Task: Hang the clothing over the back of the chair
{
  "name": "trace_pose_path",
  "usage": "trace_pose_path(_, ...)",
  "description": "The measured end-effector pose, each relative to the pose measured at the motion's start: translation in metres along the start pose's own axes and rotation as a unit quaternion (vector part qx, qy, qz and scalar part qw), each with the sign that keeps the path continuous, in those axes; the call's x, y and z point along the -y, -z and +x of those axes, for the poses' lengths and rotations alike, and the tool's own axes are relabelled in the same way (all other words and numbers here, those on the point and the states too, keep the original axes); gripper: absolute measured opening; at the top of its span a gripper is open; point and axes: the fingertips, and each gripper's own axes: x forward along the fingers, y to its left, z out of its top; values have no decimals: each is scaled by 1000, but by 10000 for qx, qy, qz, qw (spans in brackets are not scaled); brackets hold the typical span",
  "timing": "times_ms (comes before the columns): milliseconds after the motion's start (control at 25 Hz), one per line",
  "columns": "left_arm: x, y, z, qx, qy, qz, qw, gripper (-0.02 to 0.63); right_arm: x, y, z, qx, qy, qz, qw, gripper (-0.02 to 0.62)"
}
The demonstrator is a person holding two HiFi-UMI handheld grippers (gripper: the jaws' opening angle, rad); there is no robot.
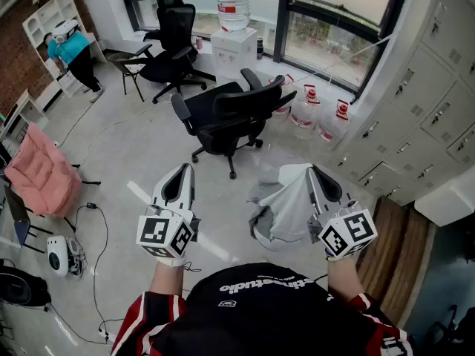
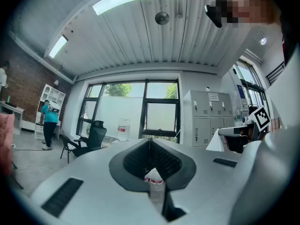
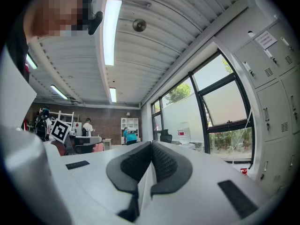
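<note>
The right claw (image 1: 312, 172) is closed tight on a pale grey garment (image 1: 286, 210), and the right gripper view shows a strip of the cloth pinched between its dark ribbed pads (image 3: 161, 161). The garment hangs in loose folds below and to the inside of that claw, clear of the floor (image 1: 119, 139). The left claw (image 1: 186, 170) is held level beside it with its jaws brought together. Its own view shows no cloth between them, only a distant water bottle (image 2: 154, 178) seen through the slit beneath the tips. The black office chair (image 1: 226, 113) stands on the floor ahead of both claws, apart from the garment and with nothing over its back. Further observations: a second black chair (image 1: 172, 39) and a water dispenser (image 1: 233, 22) stand by the window, several large water bottles (image 1: 312, 113) are at the foot of the glass, and grey lockers (image 1: 415, 110) line the right-hand wall. At far left there is a pink padded seat (image 1: 41, 173), and a person in a teal top (image 1: 70, 50) stands by white shelving.
</note>
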Motion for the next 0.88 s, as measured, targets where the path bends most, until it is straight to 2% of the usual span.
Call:
trace_pose_path(360, 11, 1, 11, 4, 87, 15, 10000, 25, 29, 2, -7, -14, 256, 24, 9997, 14)
trace_pose_path(720, 13, 1, 12, 6, 36, -98, 9999, 25, 36, 0, -2, 50, 150, -43, 9999, 14)
trace_pose_path(880, 14, 0, 14, 15, -31, -109, 9999, 25, 41, -2, 3, 89, 59, 118, 9999, 15)
